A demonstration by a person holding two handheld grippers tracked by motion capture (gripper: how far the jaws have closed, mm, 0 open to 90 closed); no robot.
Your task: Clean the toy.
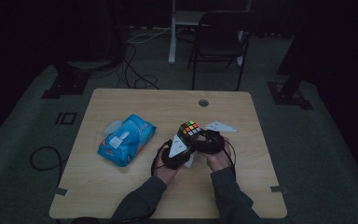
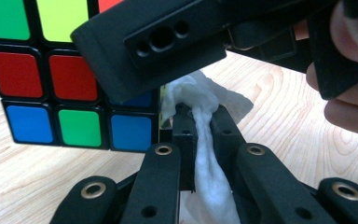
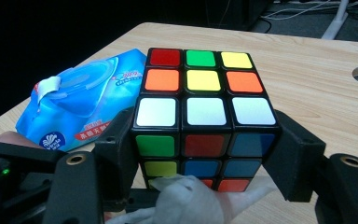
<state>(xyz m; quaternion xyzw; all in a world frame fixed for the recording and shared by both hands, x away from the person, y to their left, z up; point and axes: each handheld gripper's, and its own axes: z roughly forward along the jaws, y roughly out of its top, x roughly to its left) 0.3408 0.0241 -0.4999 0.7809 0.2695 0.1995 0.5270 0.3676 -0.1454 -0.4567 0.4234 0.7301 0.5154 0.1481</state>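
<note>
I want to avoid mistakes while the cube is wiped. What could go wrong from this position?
1. The right tongs hold the cube only by two side faces; pressure from the wipe could turn it or push it out.
2. The left tongs pinch just a thin fold of the wipe, so it may slip free.
3. The wipe is bunched and might snag on a cube edge.

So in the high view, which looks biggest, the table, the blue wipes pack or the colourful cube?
Largest to smallest, as they look in the high view:
1. table
2. wipes pack
3. cube
The cube is held up off the table by the right gripper, a little nearer the camera, yet it looks smallest.
</note>
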